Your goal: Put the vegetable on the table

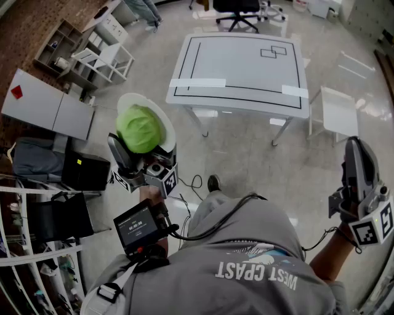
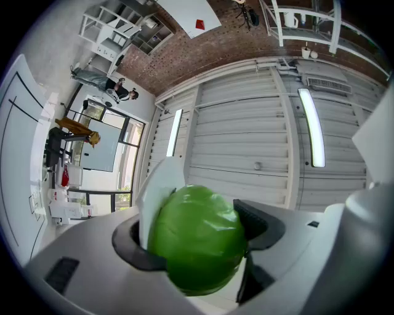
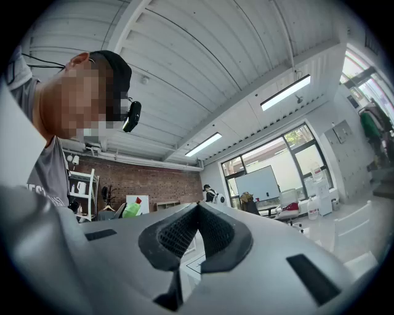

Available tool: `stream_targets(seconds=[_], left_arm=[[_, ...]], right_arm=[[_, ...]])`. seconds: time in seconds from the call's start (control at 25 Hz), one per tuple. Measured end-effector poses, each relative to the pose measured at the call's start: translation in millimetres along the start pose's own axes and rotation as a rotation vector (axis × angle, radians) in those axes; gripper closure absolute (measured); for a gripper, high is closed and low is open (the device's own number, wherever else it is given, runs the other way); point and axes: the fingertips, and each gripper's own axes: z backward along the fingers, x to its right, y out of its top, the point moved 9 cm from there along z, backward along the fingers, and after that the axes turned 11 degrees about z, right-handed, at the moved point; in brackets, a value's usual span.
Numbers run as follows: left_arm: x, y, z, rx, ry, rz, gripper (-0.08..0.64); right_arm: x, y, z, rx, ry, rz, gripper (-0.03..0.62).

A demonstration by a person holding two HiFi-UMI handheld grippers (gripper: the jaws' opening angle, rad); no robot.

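A round green vegetable (image 1: 138, 128) sits between the jaws of my left gripper (image 1: 143, 140), which points steeply upward and is shut on it. A white plate-like disc (image 1: 161, 117) stands behind the vegetable. In the left gripper view the vegetable (image 2: 197, 243) fills the gap between the dark pads (image 2: 261, 224), with the white disc (image 2: 157, 191) against its left side. The white table (image 1: 240, 92) with black lines stands ahead on the floor. My right gripper (image 1: 357, 147) is held low at the right, its pads (image 3: 178, 231) meeting with nothing between them.
A grey shelf unit (image 1: 58, 52) and a white rack (image 1: 108, 52) stand at the far left. A black office chair (image 1: 237, 12) is behind the table, and a white chair (image 1: 338, 114) is to its right. Black cases (image 1: 86, 171) and a wire rack (image 1: 24, 246) stand at my left.
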Motion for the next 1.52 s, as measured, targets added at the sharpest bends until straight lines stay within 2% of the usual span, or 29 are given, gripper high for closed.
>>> stream_targets(seconds=[0.16, 0.52, 0.72, 1.12, 1.52], left_arm=[[-2, -4, -2, -0.005, 0.005, -0.002, 0.221], [0, 20, -10, -0.029, 0.011, 0.015, 0.221], [-8, 50, -22, -0.061, 0.024, 0.038, 0.221], [-35, 124, -42, -0.109, 0.046, 0.08, 0.221], [-68, 183, -66, -0.163, 0.037, 0.155, 0.221]], right_arm=[[0, 8, -10, -0.007, 0.015, 0.049, 0.586], [-15, 7, -28, 0.034, 0.021, 0.002, 0.584], [-30, 7, -48, 0.056, -0.01, -0.019, 0.583], [-46, -12, -111, 0.035, -0.105, -0.029, 0.583], [-64, -30, -155, 0.027, -0.193, -0.026, 0.583]])
